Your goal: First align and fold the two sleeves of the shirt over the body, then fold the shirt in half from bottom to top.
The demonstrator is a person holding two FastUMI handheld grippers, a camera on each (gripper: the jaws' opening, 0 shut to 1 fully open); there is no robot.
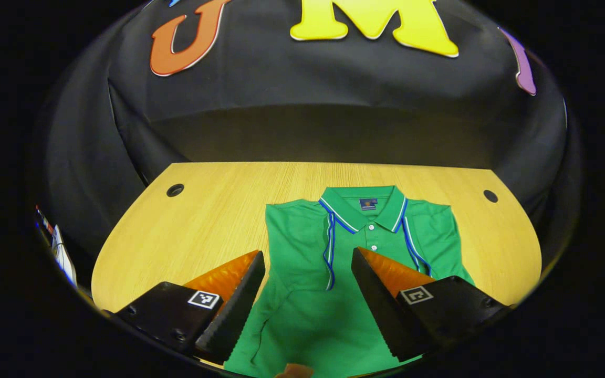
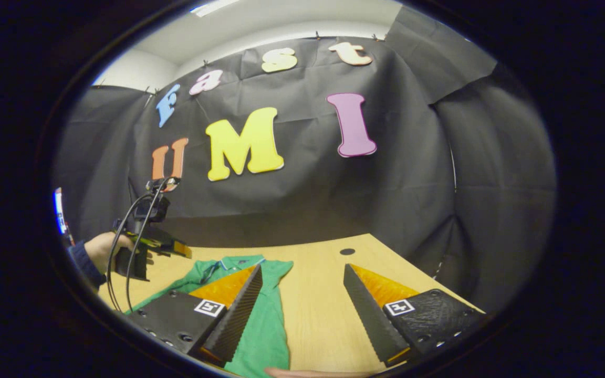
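A green polo shirt [image 1: 313,273] with blue and white trim lies flat on the wooden table [image 1: 202,220], collar toward the far wall. Both sleeves are folded in over the body. My left gripper [image 1: 308,257] hangs open above the shirt's middle, its fingers spread to either side of the button placket, holding nothing. In the right gripper view, my right gripper [image 2: 302,273] is open above the table just right of the shirt [image 2: 266,320], with nothing between its fingers. The left gripper [image 2: 168,244] is farther off on the left there, held by a hand [image 2: 104,247] above the shirt.
Two round cable holes [image 1: 175,190] [image 1: 490,196] sit near the table's far corners. Black cloth walls close in behind and beside the table. Cables [image 2: 124,247] hang from the left gripper in the right gripper view. Bare wood lies left and right of the shirt.
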